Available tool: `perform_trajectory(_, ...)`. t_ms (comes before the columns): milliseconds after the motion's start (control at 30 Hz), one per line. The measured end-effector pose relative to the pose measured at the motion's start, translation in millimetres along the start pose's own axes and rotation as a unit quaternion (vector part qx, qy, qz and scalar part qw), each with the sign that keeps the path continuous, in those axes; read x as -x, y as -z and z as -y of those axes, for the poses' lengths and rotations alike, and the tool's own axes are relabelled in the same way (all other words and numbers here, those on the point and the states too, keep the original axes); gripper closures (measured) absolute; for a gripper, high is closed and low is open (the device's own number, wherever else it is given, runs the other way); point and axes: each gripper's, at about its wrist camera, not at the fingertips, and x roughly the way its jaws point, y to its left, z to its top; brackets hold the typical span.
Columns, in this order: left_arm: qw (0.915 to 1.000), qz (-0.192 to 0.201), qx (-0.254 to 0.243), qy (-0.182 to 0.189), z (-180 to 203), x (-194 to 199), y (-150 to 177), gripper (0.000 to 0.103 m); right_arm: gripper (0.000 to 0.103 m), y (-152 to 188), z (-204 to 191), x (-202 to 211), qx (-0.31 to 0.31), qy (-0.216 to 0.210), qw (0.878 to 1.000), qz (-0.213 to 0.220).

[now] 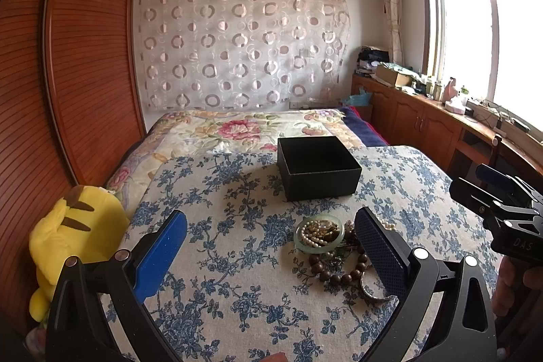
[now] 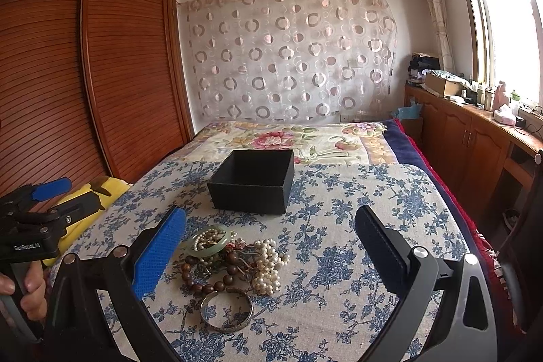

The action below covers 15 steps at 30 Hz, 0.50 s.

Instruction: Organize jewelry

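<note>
A pile of jewelry lies on the blue-flowered cloth (image 2: 339,243): a pale green jade bangle (image 2: 210,241) (image 1: 319,234), a brown wooden bead bracelet (image 2: 207,280) (image 1: 339,273), a clump of pearl strands (image 2: 268,267) and a silver bangle (image 2: 226,311) (image 1: 373,294). An open black box (image 2: 253,182) (image 1: 317,173) stands behind the pile. My left gripper (image 1: 271,246) is open, above the cloth just left of the pile. My right gripper (image 2: 271,246) is open over the pile, holding nothing. Each gripper shows at the edge of the other's view.
A yellow plush toy (image 1: 71,243) sits at the cloth's left edge by the wooden wardrobe (image 1: 85,73). A floral quilt (image 2: 288,138) covers the bed behind the box. Wooden cabinets (image 2: 468,138) with clutter run under the window at right.
</note>
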Motion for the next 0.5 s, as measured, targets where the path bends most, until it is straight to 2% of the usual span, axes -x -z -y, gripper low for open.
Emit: perform_trajectory(500, 1.0, 0.0, 0.0, 0.0, -0.5, 0.6, -0.5, 0.007, 0.002, -2.1, -2.2, 1.5, 0.0, 0.0, 1.0, 0.0)
